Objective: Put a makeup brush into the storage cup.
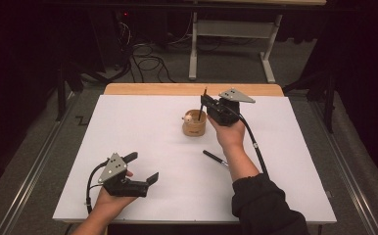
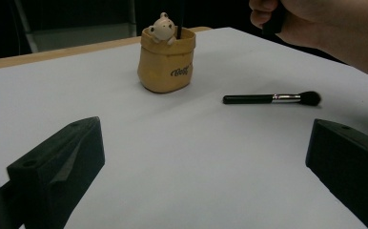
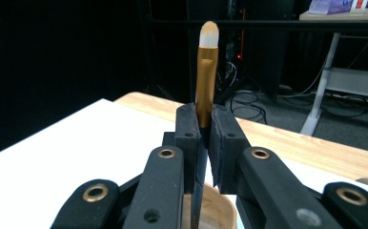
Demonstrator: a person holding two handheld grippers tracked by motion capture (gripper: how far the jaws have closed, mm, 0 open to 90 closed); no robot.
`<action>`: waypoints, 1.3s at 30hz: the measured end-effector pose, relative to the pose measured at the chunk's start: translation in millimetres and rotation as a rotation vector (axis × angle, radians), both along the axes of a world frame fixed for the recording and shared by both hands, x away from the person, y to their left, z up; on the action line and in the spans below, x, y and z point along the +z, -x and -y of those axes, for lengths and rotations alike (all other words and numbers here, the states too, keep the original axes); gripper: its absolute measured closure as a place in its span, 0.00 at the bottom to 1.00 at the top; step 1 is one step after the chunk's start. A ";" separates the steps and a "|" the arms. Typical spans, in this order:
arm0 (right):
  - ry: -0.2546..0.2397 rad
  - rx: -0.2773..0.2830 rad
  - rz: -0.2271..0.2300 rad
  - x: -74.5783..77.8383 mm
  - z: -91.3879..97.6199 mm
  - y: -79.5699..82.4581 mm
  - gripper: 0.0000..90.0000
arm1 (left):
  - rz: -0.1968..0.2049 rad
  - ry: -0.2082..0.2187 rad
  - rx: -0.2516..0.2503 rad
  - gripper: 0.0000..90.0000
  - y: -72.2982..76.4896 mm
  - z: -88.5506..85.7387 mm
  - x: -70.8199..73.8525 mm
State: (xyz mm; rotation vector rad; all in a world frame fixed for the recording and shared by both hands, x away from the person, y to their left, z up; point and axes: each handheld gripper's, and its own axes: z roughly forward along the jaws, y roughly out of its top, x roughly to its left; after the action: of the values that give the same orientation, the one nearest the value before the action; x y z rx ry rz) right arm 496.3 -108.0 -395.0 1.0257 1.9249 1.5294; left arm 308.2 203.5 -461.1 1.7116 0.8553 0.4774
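A small brush with a gold ferrule and pale tip point(image 3: 206, 71) stands upright with my right gripper point(image 3: 205, 138) shut on its dark handle. In the high view that right gripper point(image 1: 204, 101) hovers just above a tan bag-shaped pot point(image 1: 194, 125) with a little bear figure on its rim. The handle's lower end dips into the pot point(image 2: 165, 64), whose rim point(image 3: 220, 205) lies right under the jaws. A second, black brush point(image 1: 215, 159) lies flat on the white sheet in front of the pot, its dark bristles point(image 2: 311, 98) pointing right. My left gripper point(image 1: 143, 167) rests near the table's front left, open and holding nothing point(image 2: 206, 157).
A white sheet point(image 1: 143, 122) covers the table, with a wooden strip point(image 1: 177, 89) along the far edge. Beyond it are a desk frame point(image 1: 231, 29) and loose cables on the floor point(image 1: 148, 58). A dark-sleeved forearm point(image 1: 260, 196) crosses the table's front right.
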 end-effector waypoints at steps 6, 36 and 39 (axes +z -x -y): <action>0.015 0.012 -0.026 -6.8 -2.9 -2.1 0.93 | 0.001 0.009 0.001 0.00 0.0 -0.3 -0.1; -0.032 -0.069 -0.129 -21.5 4.4 -7.6 0.02 | -0.001 0.006 -0.012 0.00 -0.2 0.3 -0.1; -0.022 -0.051 -0.122 -20.3 8.2 0.0 0.00 | -0.001 0.006 -0.013 0.00 -0.3 0.4 0.0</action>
State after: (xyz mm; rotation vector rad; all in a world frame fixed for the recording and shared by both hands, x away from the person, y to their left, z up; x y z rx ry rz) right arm 496.3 -116.3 -415.3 1.1939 1.9512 1.4945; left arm 308.5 203.1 -461.1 1.7115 0.8444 0.4650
